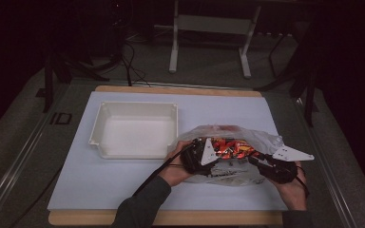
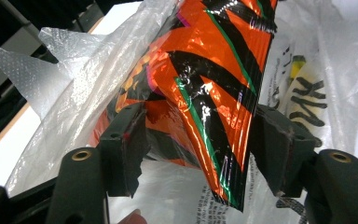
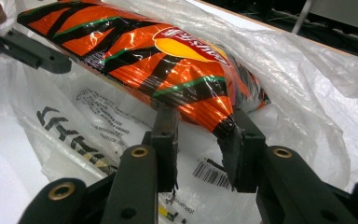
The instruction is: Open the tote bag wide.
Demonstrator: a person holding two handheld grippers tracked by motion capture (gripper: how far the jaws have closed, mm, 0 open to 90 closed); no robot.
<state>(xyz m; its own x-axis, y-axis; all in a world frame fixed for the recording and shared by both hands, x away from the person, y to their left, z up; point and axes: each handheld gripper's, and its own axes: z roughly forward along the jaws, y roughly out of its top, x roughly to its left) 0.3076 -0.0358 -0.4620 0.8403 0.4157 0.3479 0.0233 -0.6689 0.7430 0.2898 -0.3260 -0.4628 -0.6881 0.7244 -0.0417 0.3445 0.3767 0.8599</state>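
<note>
Between my right tool's (image 3: 198,128) jaws sits the snack packet's (image 3: 168,60) end, pinched; my left tool (image 2: 198,140) stands spread around its other end.

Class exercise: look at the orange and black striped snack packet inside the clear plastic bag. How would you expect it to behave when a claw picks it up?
The snack packet looks puffed, so probably light for its size and easily crushed. Its glossy foil catches glare, suggesting a slippery surface. In the right gripper view the right claw meets it at its crimped end, likely the firmest hold. The surrounding plastic bag is thin and crumpled, so it will likely drag along.
</note>
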